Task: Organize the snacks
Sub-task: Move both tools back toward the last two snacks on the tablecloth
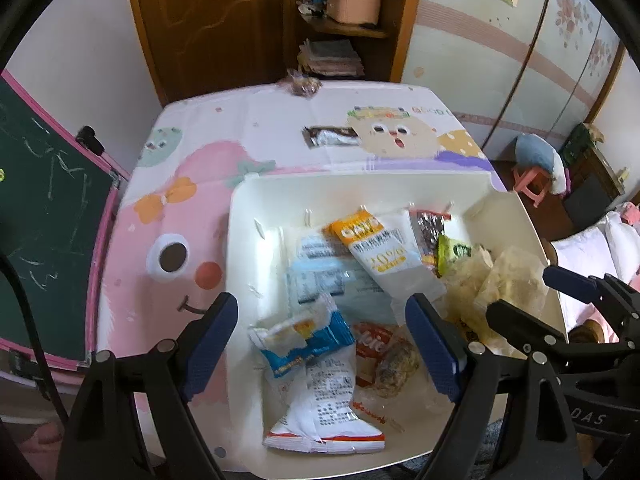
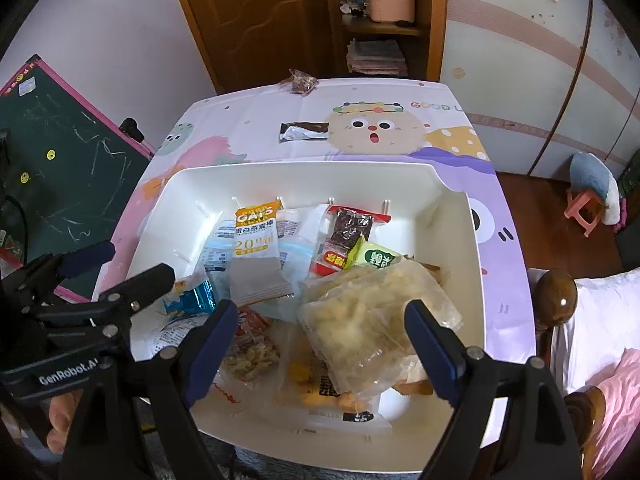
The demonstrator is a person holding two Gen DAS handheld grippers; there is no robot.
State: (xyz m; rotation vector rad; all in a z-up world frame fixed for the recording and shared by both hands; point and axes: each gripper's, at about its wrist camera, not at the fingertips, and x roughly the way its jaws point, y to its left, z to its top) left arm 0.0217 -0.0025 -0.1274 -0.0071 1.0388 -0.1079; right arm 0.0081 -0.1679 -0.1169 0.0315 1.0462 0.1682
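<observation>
A white bin (image 1: 240, 240) (image 2: 460, 240) on the cartoon tablecloth holds several snack packets. Among them are an oats bar (image 1: 376, 256) (image 2: 256, 248), a blue packet (image 1: 304, 340) (image 2: 192, 300) and a clear bag of pale snacks (image 1: 508, 284) (image 2: 368, 320). My left gripper (image 1: 320, 344) (image 2: 138, 260) hangs open above the blue packet, touching nothing. My right gripper (image 2: 320, 344) (image 1: 520, 290) stands open over the clear bag, its pads apart from it. A dark packet (image 1: 332, 136) (image 2: 304, 131) lies on the cloth beyond the bin. A small bag (image 1: 306, 84) (image 2: 302, 80) sits at the table's far edge.
A green chalkboard (image 1: 48, 220) (image 2: 72, 184) leans at the table's left. A wooden bedpost (image 2: 556, 296) and white bedding (image 2: 600, 312) stand close on the right. Further off to the right is a pink stool (image 2: 584, 208), and a door and shelves rise behind the table.
</observation>
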